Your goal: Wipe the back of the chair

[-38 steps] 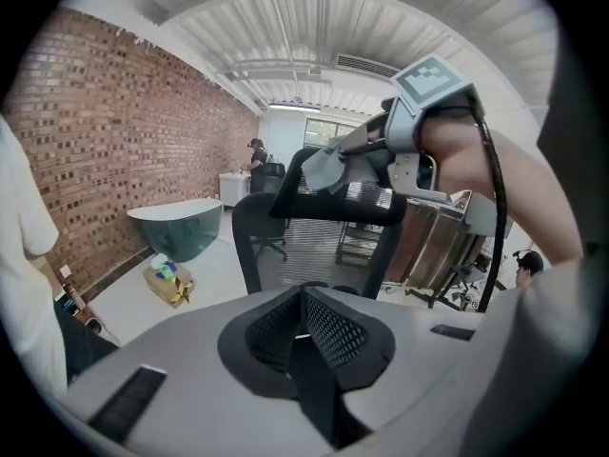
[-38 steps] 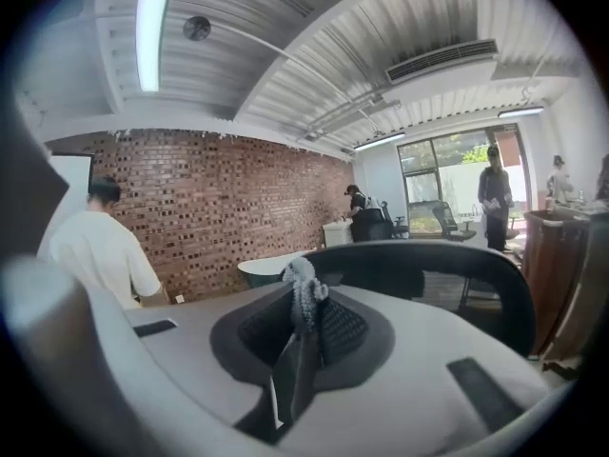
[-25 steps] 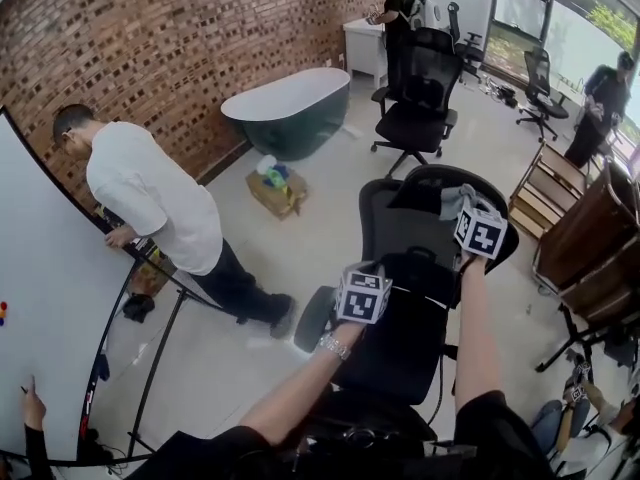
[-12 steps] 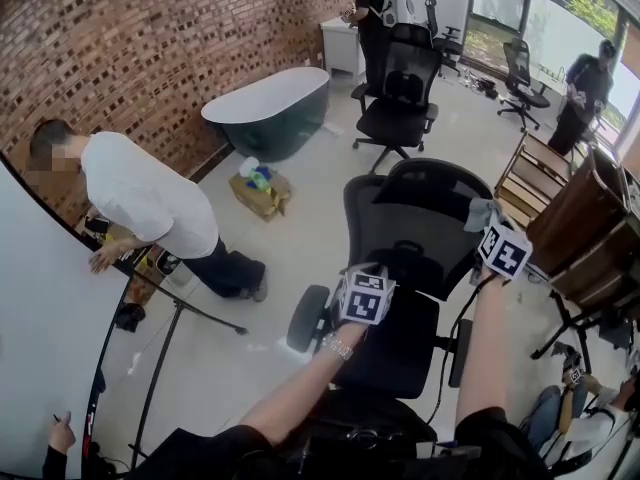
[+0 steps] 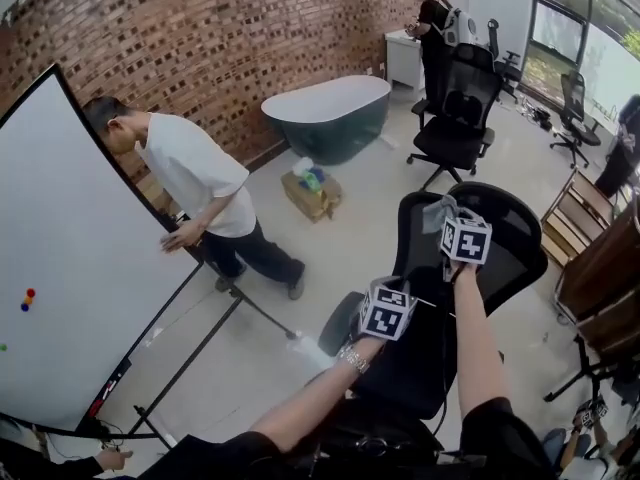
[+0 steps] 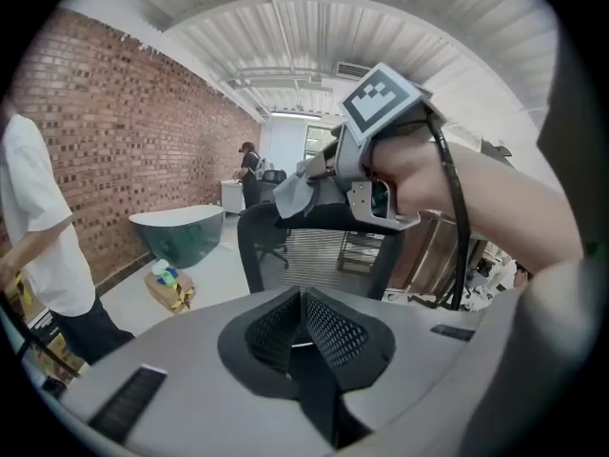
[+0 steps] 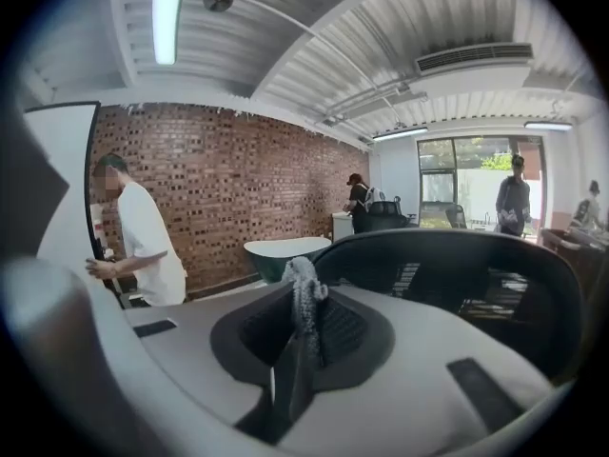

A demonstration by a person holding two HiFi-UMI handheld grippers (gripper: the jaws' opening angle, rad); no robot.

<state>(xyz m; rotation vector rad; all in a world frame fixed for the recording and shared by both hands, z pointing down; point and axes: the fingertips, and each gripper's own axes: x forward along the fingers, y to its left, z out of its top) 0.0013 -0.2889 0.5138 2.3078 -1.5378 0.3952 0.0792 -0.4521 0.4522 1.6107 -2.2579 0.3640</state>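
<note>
The black mesh office chair (image 5: 505,243) stands in front of me, its back toward me. My right gripper (image 5: 448,226) is shut on a grey cloth (image 5: 436,212), which is pressed to the upper left part of the chair's back. In the right gripper view the cloth (image 7: 304,295) sticks up between the shut jaws of the right gripper (image 7: 302,324), with the back's top rim (image 7: 447,243) just ahead. My left gripper (image 5: 387,308) hovers lower, near the back's left edge. The left gripper (image 6: 303,298) is shut on nothing and faces the chair's back (image 6: 319,246) and the cloth (image 6: 293,190).
A large whiteboard (image 5: 75,268) on a black stand fills the left, with a person in a white shirt (image 5: 195,173) bent beside it. Farther off are a green bathtub (image 5: 330,113), a cardboard box (image 5: 310,193), another office chair (image 5: 458,108) and wooden racks (image 5: 600,268) at right.
The right gripper has dragged the cloth from the right edge of the chair's top toward its left side. My head has turned left, bringing more whiteboard into view. The left gripper has held its place.
</note>
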